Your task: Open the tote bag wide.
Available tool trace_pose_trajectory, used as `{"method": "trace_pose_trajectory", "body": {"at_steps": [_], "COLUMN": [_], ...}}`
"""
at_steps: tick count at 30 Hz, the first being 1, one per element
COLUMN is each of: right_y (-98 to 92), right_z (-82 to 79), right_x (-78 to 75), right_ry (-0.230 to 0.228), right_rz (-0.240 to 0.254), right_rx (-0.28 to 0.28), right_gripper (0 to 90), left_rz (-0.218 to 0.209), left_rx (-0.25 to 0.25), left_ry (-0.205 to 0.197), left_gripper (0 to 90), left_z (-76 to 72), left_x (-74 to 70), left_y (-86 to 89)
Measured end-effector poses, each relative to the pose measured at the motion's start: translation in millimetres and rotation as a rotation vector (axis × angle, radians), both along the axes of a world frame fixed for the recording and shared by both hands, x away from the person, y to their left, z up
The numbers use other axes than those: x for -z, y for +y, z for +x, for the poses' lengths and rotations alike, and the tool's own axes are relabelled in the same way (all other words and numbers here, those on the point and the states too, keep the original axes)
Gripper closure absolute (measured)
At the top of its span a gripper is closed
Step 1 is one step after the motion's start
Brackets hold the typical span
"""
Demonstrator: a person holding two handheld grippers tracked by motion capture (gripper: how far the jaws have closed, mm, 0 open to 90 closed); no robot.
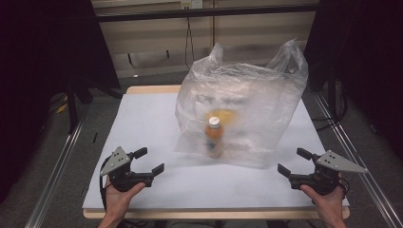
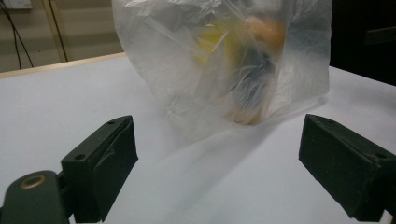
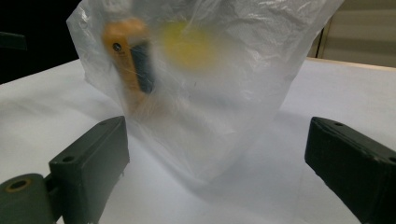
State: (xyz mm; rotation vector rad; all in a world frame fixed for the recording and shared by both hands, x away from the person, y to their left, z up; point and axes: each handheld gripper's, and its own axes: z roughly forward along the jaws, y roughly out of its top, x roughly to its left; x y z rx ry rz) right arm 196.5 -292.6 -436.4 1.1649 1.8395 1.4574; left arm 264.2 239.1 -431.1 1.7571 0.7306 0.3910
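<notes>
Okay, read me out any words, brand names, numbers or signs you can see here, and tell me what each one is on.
No text here can be read.
Orange bottle inside the plastic bag: it has a dark label panel and a small round mark, too blurred through the plastic to read.
Yellow item in the bag: blurred, no lettering to make out.
White box on the far wall: too small to read.

Beyond the grippers, a white-topped table (image 1: 142,123) with a wooden edge stands on grey floor (image 1: 57,156) (dark curtains (image 1: 43,47) flank a beige wall (image 1: 157,38)).
</notes>
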Motion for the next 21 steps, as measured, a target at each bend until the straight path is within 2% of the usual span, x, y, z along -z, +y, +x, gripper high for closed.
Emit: {"method": "trace_pose_trajectory", "body": {"at_steps": [4, 11, 13, 15, 16, 18, 19, 20, 21], "right_y": [2.2, 9.1, 11.8, 14.8, 17.5, 19.4, 21.5, 27.2, 29.5], "right_z": [1.0, 10.8, 14.7, 19.4, 24.8, 28.2, 30.8, 38.3, 40.6], "right_x": [-5.0, -18.3, -24.6, -32.3, -37.3, -39.4, -41.0, -44.1, -45.2], "right_ry": [-0.002, 0.036, 0.047, 0.038, 0.031, 0.028, 0.033, 0.053, 0.054], "right_rz": [0.009, 0.007, 0.012, 0.012, 0.017, 0.017, 0.02, 0.022, 0.019], "right_rx": [-0.004, -0.037, -0.058, -0.072, -0.088, -0.1, -0.103, -0.137, -0.147], "right_gripper": [3.7, 4.9, 8.6, 11.2, 19.6, 19.8, 20.3, 26.0, 28.1], "left_rz": [-0.001, -0.011, -0.011, -0.013, -0.011, -0.001, 0.012, 0.018, 0.025], "left_rx": [0.008, 0.011, 0.001, 0.009, 0.012, 0.028, 0.021, 0.031, 0.037], "left_ry": [-0.012, -0.019, -0.038, -0.042, -0.043, -0.055, -0.059, -0.056, -0.053], "left_gripper": [10.7, 11.5, 12.8, 14.1, 17.1, 17.9, 18.4, 20.8, 22.3], "left_z": [-0.3, 1.8, 3.4, 5.8, 6.7, 9.2, 9.5, 10.4, 11.4], "left_x": [-1.3, -8.3, -15.2, -19.4, -21.2, -23.8, -25.1, -26.2, -27.2], "left_y": [-2.1, -7.4, -9.8, -11.7, -13.7, -16.2, -18.4, -20.5, -22.0]}}
